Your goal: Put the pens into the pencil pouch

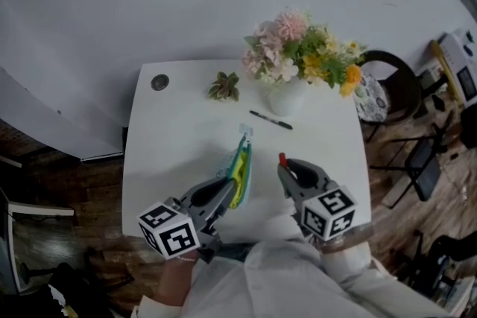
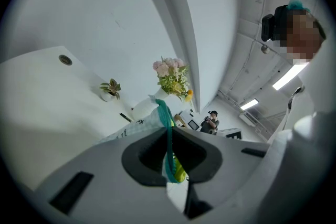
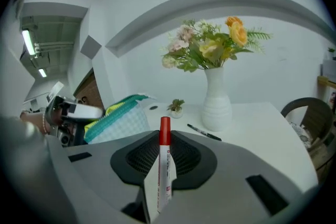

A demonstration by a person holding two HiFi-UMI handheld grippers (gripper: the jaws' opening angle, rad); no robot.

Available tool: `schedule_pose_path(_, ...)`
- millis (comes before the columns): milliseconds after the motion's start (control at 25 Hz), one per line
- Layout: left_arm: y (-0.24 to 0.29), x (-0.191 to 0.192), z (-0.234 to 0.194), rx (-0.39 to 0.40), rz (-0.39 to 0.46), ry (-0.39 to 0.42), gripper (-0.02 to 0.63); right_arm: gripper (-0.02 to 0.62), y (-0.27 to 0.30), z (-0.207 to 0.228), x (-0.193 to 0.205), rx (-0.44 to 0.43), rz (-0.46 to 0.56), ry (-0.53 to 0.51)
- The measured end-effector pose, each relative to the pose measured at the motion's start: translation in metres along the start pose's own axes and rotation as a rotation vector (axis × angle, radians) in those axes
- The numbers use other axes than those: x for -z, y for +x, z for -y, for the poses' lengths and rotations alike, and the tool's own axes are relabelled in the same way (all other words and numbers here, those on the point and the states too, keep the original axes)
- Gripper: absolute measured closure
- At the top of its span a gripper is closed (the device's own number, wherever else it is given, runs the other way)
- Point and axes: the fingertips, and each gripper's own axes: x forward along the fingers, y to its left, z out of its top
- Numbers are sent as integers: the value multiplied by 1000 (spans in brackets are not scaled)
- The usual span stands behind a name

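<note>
While the left tongs (image 1: 231, 194) clamp the pouch (image 1: 241, 164) rim, the right tongs (image 1: 286, 170) grasp a red-capped pen (image 3: 164, 165). It seems best to steer it left into the opening, then release.

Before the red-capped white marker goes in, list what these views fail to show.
- Inside of the teal-zipped checked fabric pouch: head view shows only a narrow slit, and the left gripper covers its near end. Pens inside: cannot tell.
- Red-capped white marker: head view shows only the cap, the right gripper covering the barrel; its print is too small to read.
- Thin black pen: too small in every view to tell cap from tip.
</note>
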Motion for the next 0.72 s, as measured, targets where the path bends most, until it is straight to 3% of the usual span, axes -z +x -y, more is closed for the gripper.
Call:
schedule_pose_path(320,-3,0,-5,-4,2,23,578,532,-10,-51,-86,-154,230,-42)
schedule_pose_path(720,-3,-1,-6,-6,17,22,578,532,-21,-94,-155,-289,440,-77)
